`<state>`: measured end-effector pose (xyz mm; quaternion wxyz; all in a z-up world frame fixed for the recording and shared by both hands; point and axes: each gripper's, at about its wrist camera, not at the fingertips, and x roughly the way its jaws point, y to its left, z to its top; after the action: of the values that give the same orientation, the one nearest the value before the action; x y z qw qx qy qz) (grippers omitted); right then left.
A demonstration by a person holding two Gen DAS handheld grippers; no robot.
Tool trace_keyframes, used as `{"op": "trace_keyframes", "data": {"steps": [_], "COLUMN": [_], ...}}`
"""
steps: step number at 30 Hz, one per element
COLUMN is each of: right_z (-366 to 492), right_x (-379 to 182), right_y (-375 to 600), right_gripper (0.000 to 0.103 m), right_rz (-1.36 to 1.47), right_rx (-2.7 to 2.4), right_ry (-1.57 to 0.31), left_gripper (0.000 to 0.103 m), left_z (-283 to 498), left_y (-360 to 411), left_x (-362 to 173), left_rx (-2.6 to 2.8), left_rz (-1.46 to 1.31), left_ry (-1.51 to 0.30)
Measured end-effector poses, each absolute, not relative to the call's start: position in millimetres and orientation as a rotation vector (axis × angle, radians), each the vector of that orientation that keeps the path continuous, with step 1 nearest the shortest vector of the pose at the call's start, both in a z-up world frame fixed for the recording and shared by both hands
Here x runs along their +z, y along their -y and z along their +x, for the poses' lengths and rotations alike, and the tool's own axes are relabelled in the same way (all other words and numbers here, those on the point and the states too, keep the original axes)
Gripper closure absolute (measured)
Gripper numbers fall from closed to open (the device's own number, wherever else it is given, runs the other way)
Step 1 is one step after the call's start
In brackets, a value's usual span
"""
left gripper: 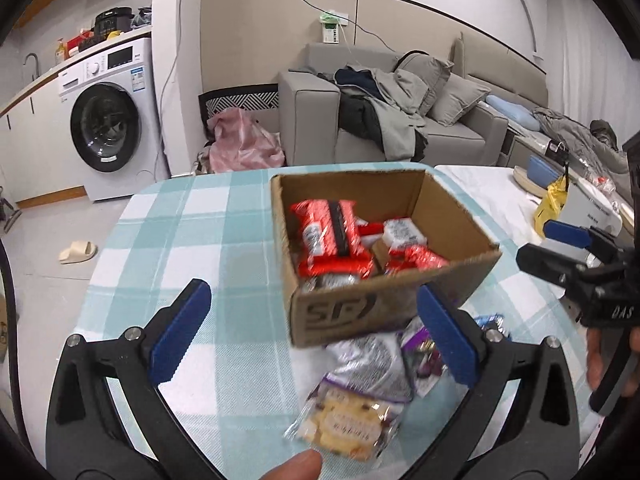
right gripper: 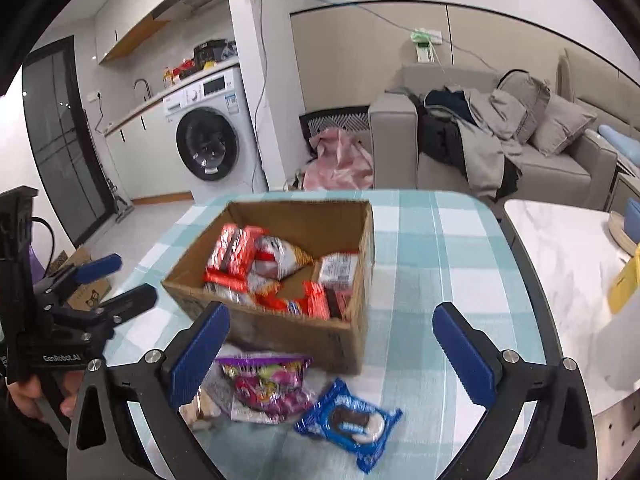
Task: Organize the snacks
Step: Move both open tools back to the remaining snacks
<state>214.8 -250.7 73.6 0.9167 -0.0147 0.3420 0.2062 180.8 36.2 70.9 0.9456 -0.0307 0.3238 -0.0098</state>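
An open cardboard box [left gripper: 384, 308] [right gripper: 344, 340] sits on the checked tablecloth, holding several red and white snack packs [left gripper: 328, 236] [right gripper: 236, 252]. In front of it lie loose snacks: a yellow biscuit pack [left gripper: 348, 424], a silver-grey pack [left gripper: 372, 360], a purple pack [left gripper: 424, 356] [right gripper: 268, 384] and a blue cookie pack [right gripper: 352, 424]. My left gripper [left gripper: 312, 336] is open and empty above the loose snacks. My right gripper [right gripper: 332, 356] is open and empty over them too; it also shows at the right edge of the left wrist view [left gripper: 560, 248].
The table with the teal checked cloth [left gripper: 192, 240] [right gripper: 440, 248] has a white marble table [right gripper: 560, 264] to its right with a yellow bag [left gripper: 554, 204]. Behind are a grey sofa [left gripper: 400, 120], a pink bag [left gripper: 244, 140] and a washing machine [left gripper: 112, 120].
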Motion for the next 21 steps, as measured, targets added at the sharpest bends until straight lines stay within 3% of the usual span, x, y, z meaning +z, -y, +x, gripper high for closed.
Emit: {"op": "trace_keyframes", "data": {"steps": [21], "right_z": [191], "right_x": [11], "right_y": [262], "right_gripper": [0.0], "right_rz": [-0.063], "right_rx": [0.387], "right_ry": [-0.844], "left_gripper": [0.001], "left_z": [138], "left_y": [-32], "left_x": [12], "left_rx": [-0.026], "left_rz": [-0.049], "left_ry": [-0.763]}}
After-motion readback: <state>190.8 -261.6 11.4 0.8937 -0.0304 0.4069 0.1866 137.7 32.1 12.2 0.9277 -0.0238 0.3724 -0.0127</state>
